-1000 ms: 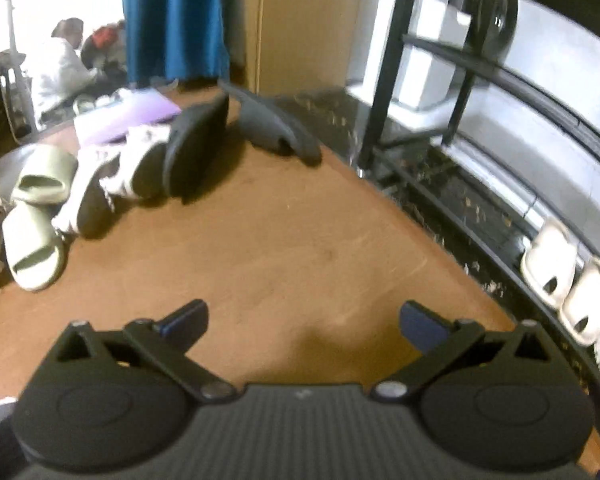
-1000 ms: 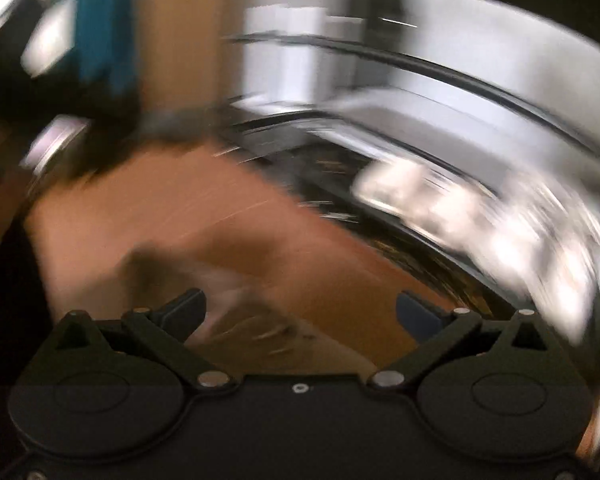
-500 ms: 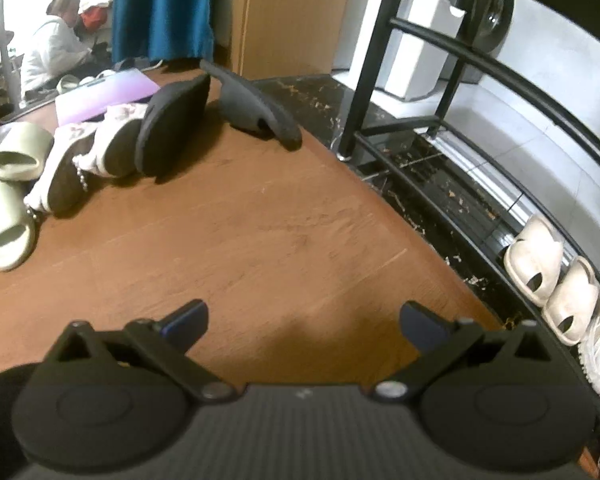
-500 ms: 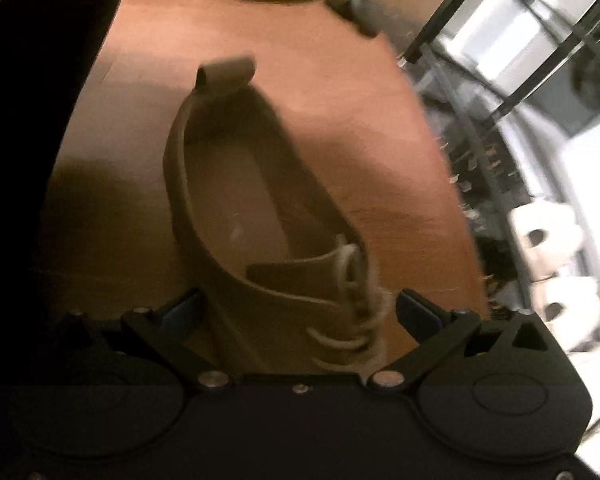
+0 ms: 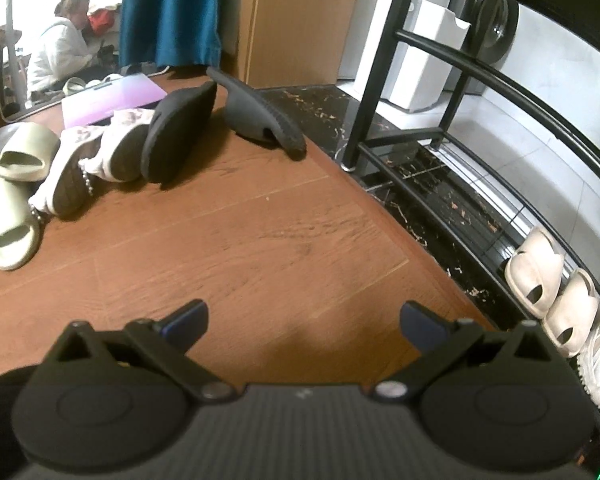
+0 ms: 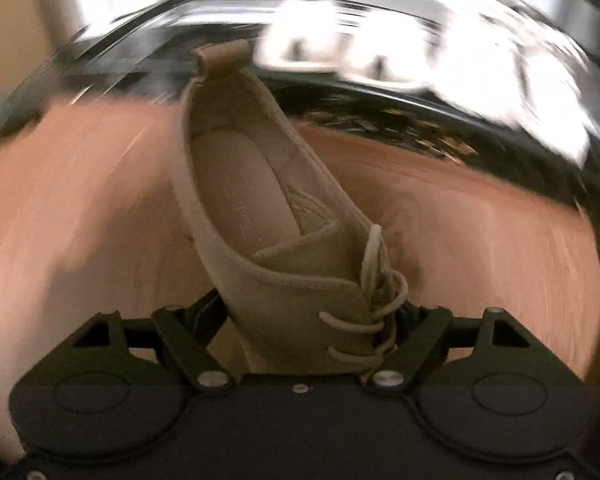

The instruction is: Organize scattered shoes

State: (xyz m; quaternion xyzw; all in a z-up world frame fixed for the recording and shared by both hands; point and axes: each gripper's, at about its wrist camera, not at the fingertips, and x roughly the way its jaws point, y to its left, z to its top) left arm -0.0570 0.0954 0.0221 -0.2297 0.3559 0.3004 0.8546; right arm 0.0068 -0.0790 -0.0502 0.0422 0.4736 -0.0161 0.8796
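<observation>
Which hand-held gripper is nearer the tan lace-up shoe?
Right. The right hand-held gripper is clamped on the tan lace-up shoe; the left hand-held gripper is open over bare floor.

Tan lace-up shoe (image 6: 276,240): clamped at its laced forepart between the right gripper (image 6: 308,320) fingers, heel pointing away, above the wood floor (image 5: 260,248). Green slides (image 5: 16,196), white shoes (image 5: 96,160) on their sides and black slippers (image 5: 220,120) lie scattered at the floor's far left; cream slides (image 5: 552,296) sit paired on the rack (image 5: 480,216) along its right edge.

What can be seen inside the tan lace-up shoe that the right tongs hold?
Inside the tan shoe only a bare beige insole shows, nothing lying on it. The toe end is covered by the tongue and laces, so unseen.
</observation>
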